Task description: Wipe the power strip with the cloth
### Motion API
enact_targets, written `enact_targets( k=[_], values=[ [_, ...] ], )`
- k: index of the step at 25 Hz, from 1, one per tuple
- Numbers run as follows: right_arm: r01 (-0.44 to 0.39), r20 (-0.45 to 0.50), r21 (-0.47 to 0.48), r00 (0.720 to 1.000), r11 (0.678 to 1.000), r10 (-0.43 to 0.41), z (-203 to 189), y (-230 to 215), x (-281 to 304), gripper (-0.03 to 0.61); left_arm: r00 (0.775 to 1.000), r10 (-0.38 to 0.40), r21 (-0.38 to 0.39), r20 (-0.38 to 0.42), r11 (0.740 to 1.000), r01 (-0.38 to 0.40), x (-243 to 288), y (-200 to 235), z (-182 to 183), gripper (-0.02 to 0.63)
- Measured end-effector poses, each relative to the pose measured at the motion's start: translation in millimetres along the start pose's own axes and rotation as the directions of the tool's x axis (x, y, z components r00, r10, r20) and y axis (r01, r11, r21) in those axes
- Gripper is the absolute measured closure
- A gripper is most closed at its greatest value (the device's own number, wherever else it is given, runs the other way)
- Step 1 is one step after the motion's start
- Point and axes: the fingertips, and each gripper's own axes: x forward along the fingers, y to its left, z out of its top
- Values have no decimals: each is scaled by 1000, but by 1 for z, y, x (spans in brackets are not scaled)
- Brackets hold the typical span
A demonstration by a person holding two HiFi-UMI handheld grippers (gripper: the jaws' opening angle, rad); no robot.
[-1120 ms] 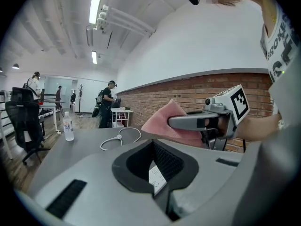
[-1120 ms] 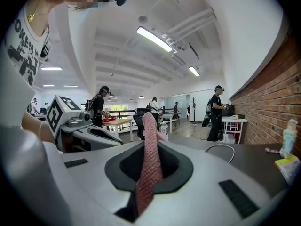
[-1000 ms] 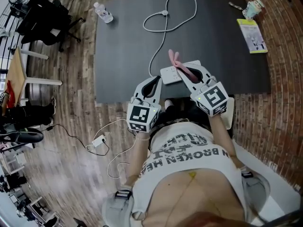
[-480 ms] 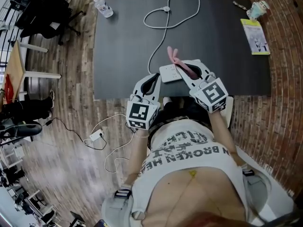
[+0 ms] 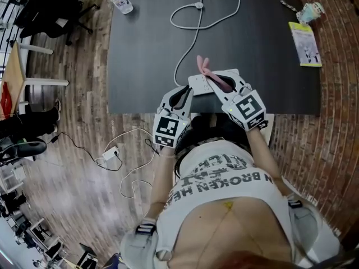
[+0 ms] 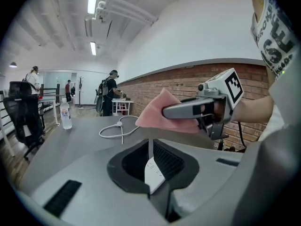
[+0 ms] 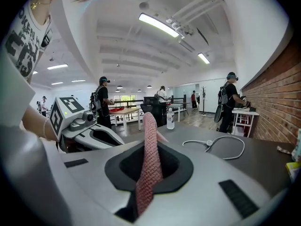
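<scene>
A white power strip (image 5: pixel 200 87) lies at the near edge of the dark table (image 5: pixel 146 55); its white cord (image 5: pixel 193 15) loops away toward the far side. My right gripper (image 5: pixel 215 81) is over the strip, shut on a pink cloth (image 5: pixel 203 66) whose free end sticks out past the tips. That cloth (image 7: pixel 149 145) runs up between the closed jaws in the right gripper view. My left gripper (image 5: pixel 184 92) is shut, with its tips at the strip's left end, and a sliver of white strip (image 6: pixel 153 173) shows just below the closed pads. In the left gripper view, the right gripper (image 6: pixel 165 112) holds the cloth (image 6: pixel 153 113) above the table.
A water bottle (image 5: pixel 121 1) stands at the table's far left corner. A cup (image 5: pixel 312 10) and a yellow leaflet (image 5: pixel 305 43) sit at the far right. A cable with a white adapter (image 5: pixel 110 154) lies on the wooden floor to the left. People stand in the background.
Both grippers stay at the strip. The right gripper and its cloth have shifted slightly along it, and the head camera has moved a little.
</scene>
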Motion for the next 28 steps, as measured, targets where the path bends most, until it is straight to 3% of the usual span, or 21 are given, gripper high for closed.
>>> enact_targets(
  k=[8, 13, 19, 28],
  values=[
    [-57, -89, 7, 994, 998, 57, -28, 7, 23, 561, 988, -41, -17, -147, 999, 39, 22, 3, -55, 506],
    [-67, -130, 8, 989, 998, 67, -45, 6, 32, 561, 967, -71, -17, -246, 998, 69, 41, 3, -89, 458],
    [-76, -176, 23, 981, 997, 79, -64, 4, 41, 561, 925, -68, 22, -375, 996, 82, 63, 9, -130, 348],
    [-90, -229, 35, 969, 995, 96, -85, -1, 49, 561, 832, -50, 121, -553, 983, 140, 81, 11, -164, 331]
  ],
)
